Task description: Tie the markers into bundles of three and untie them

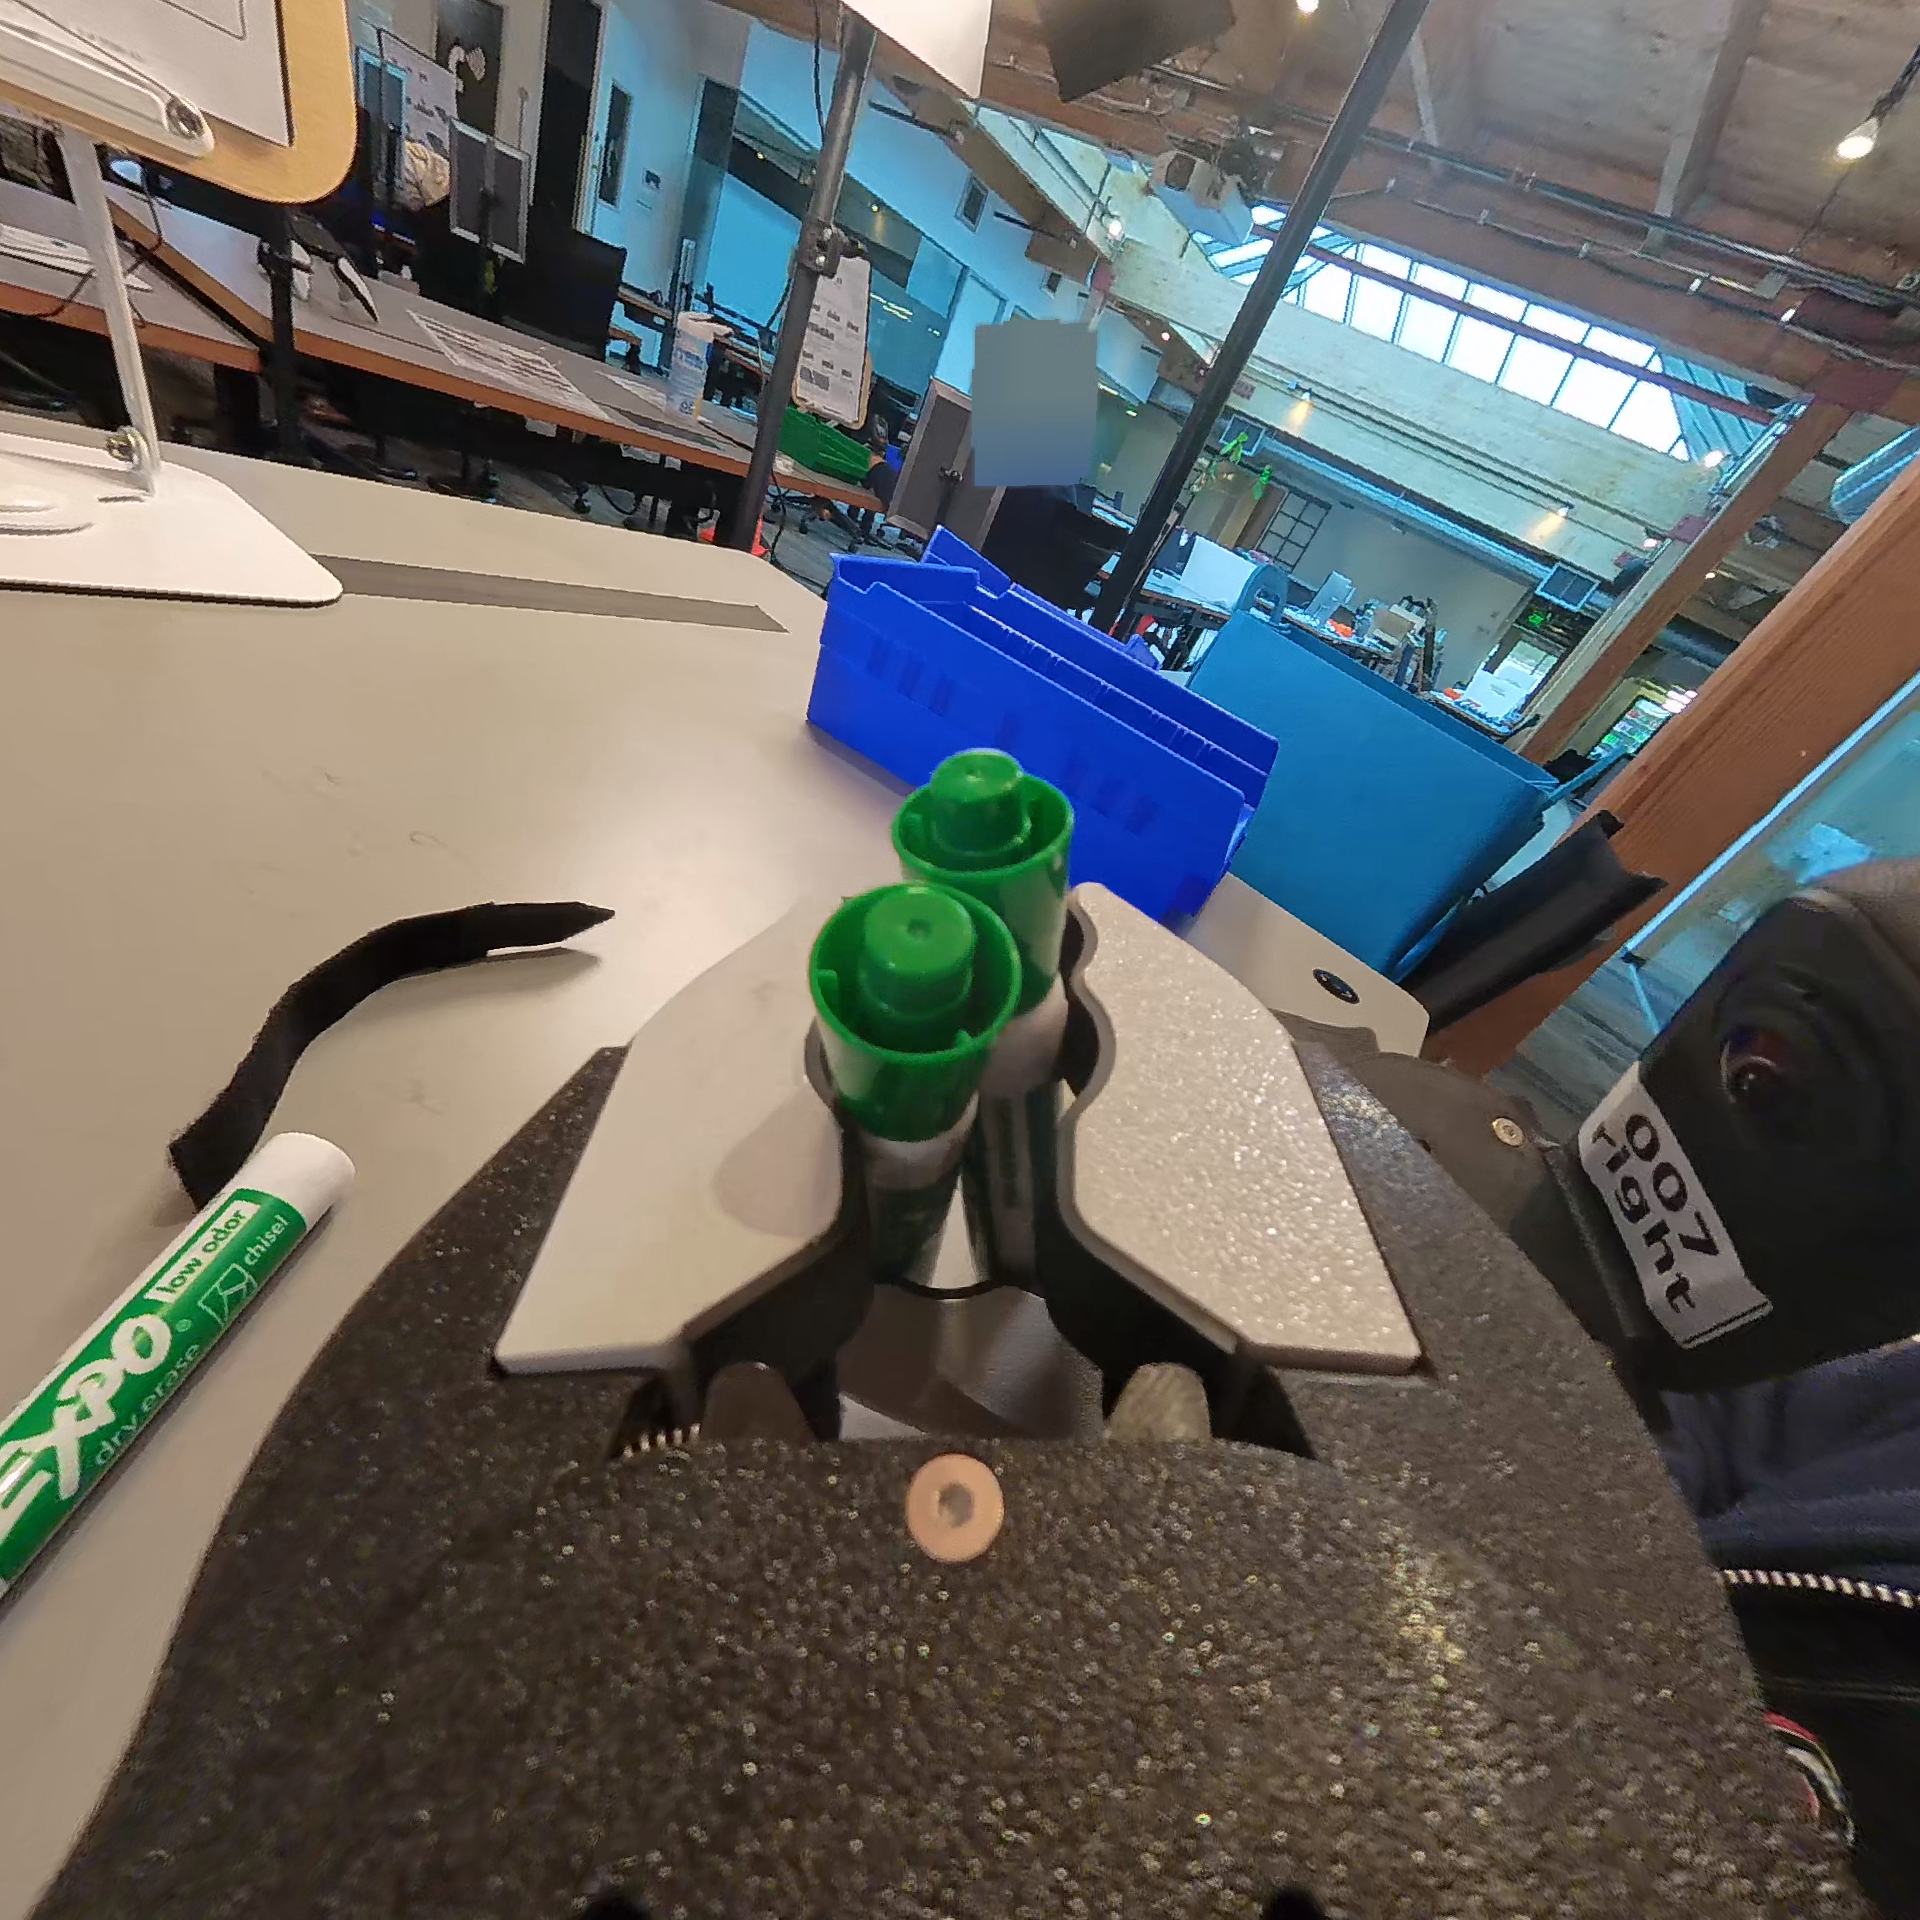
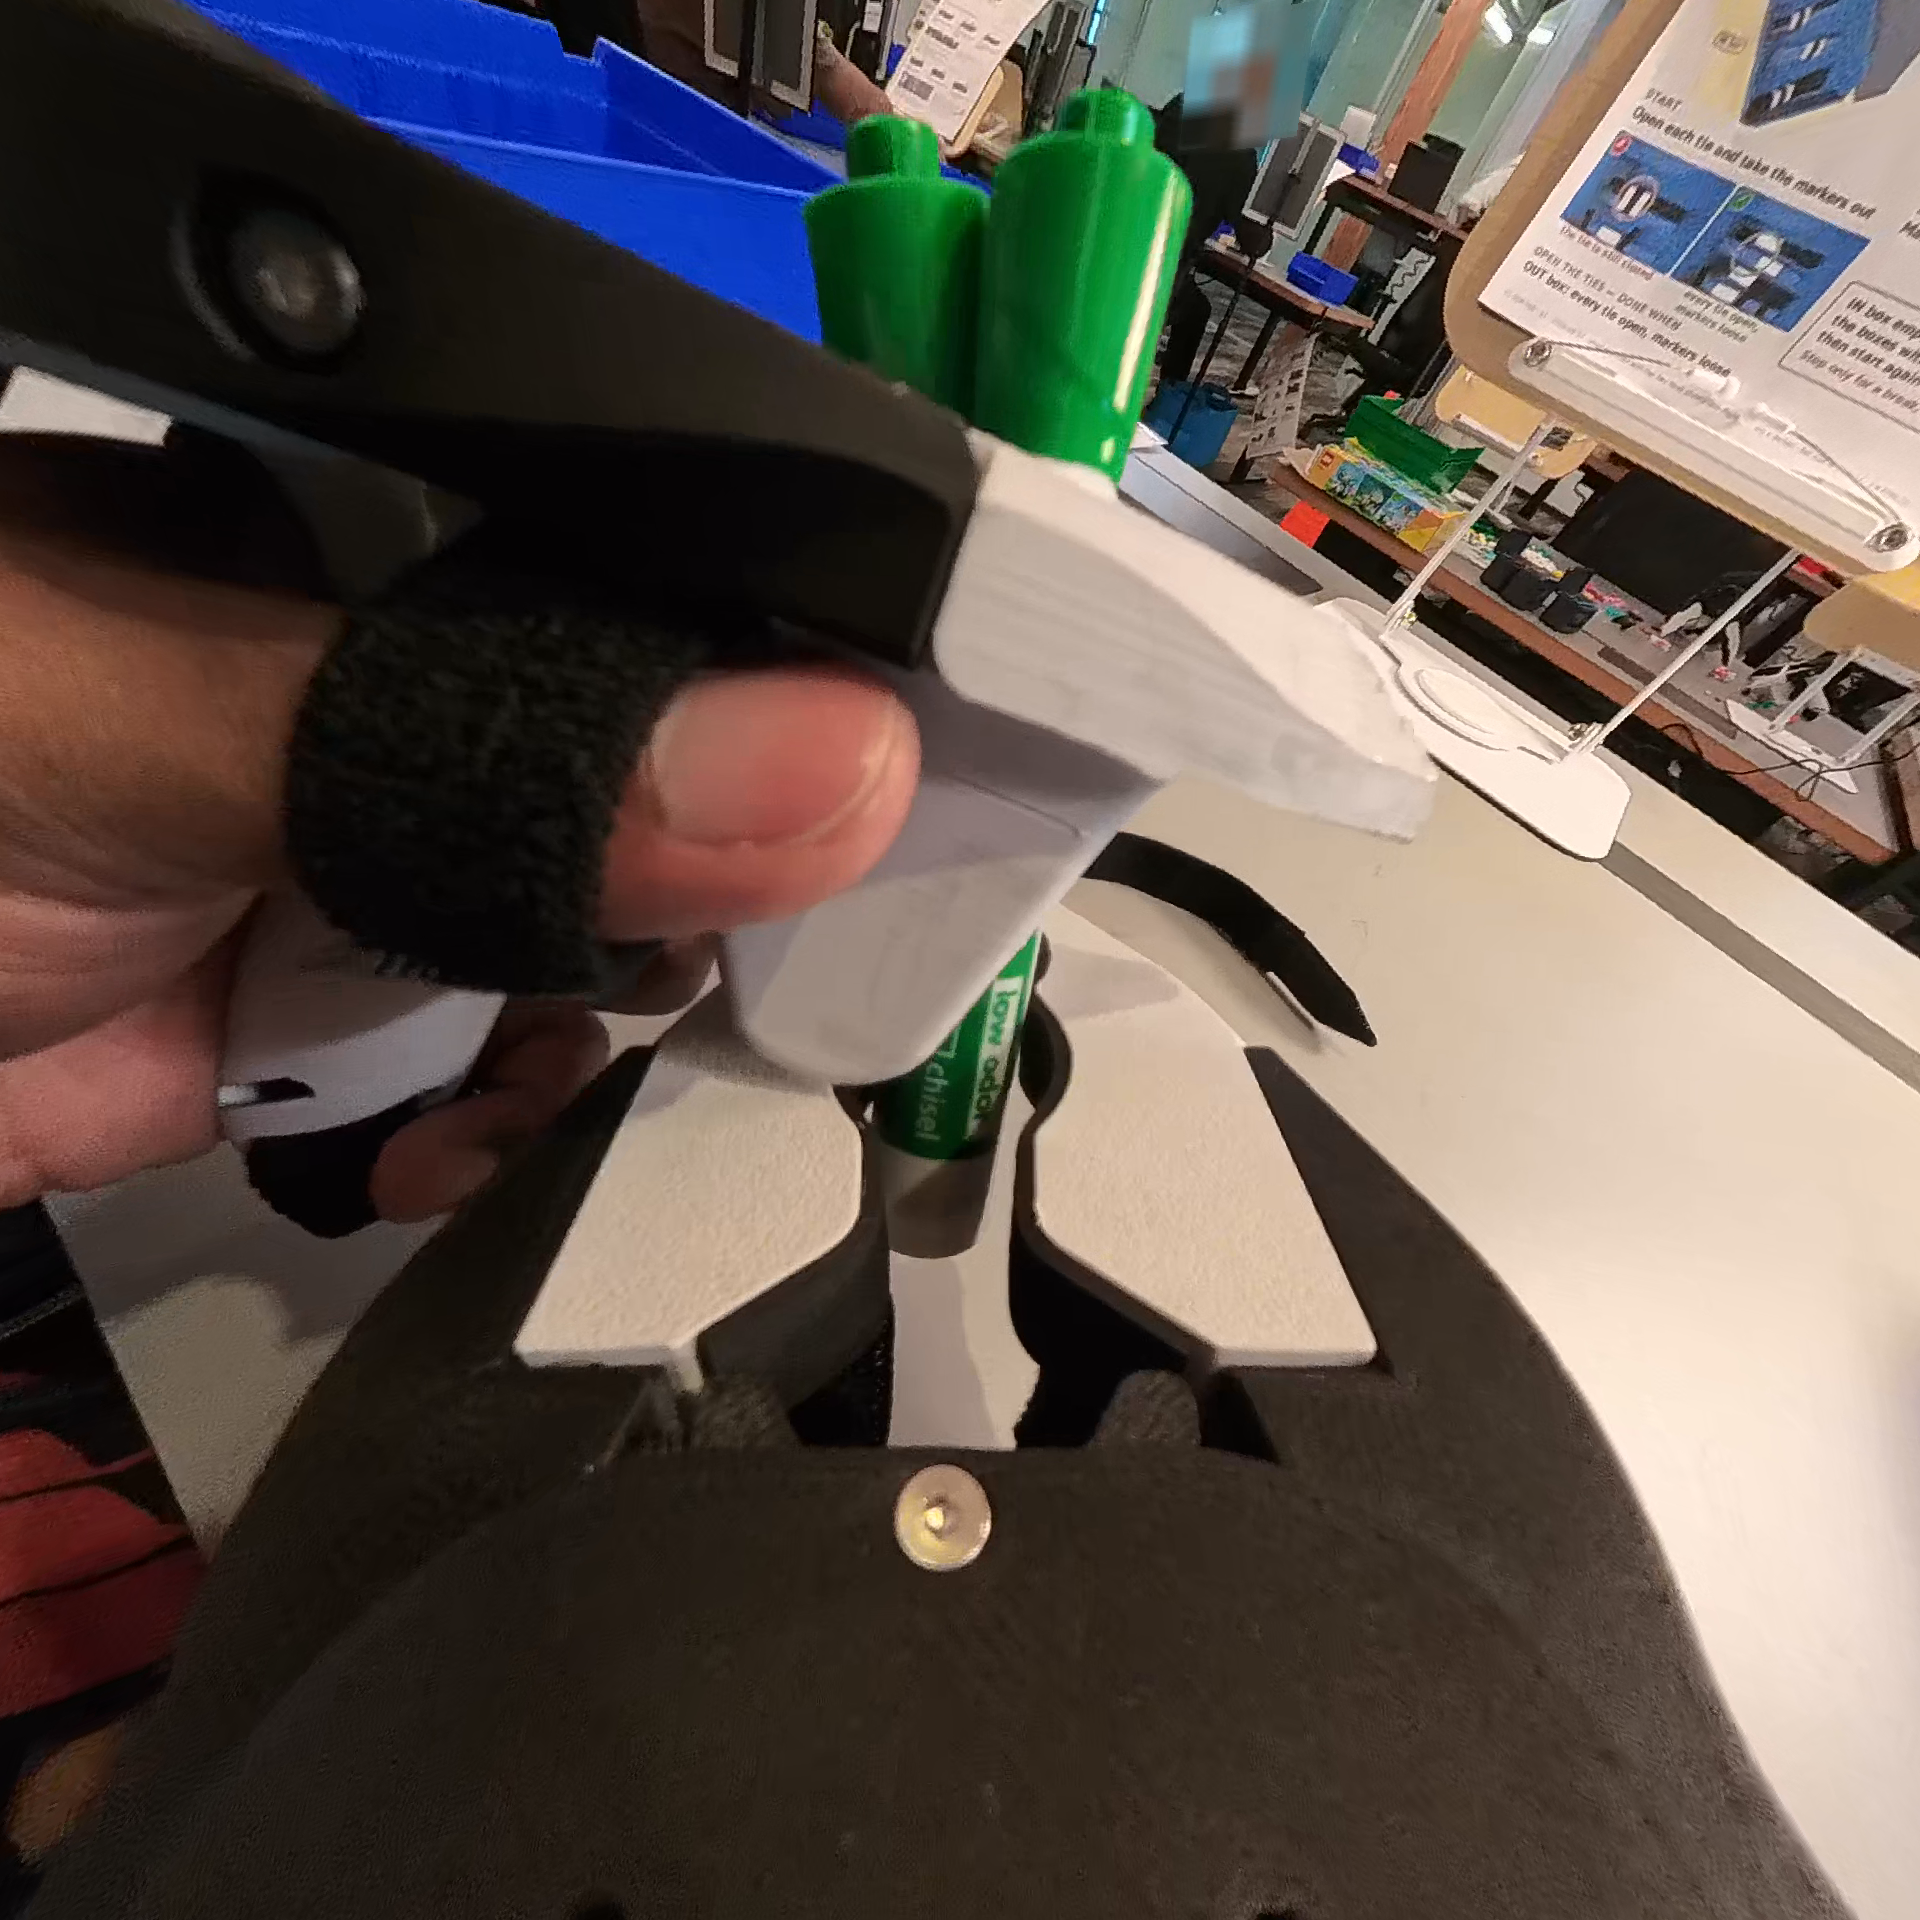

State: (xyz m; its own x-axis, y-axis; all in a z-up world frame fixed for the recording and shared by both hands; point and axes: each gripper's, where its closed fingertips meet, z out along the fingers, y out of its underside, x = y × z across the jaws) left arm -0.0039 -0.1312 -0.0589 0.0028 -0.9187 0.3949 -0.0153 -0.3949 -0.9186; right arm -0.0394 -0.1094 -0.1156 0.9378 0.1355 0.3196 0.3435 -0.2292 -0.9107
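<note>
The grey table [image 1: 312, 779] fills the left of the frame, with a big workshop room behind. A blue bin [image 1: 1039, 717] sits mid-frame. The left gripper [image 1: 940, 1029] squeezes two green markers [image 1: 914, 997] standing up. The right gripper [image 2: 951, 1132] squeezes one marker's bottom end. A black strap [image 1: 343, 997] and a loose marker [image 1: 156, 1361] lie lower left.

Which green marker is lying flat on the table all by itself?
The marker beside the black strap. It lies flat on the table; the other two markers stand upright together in a tool.
</note>
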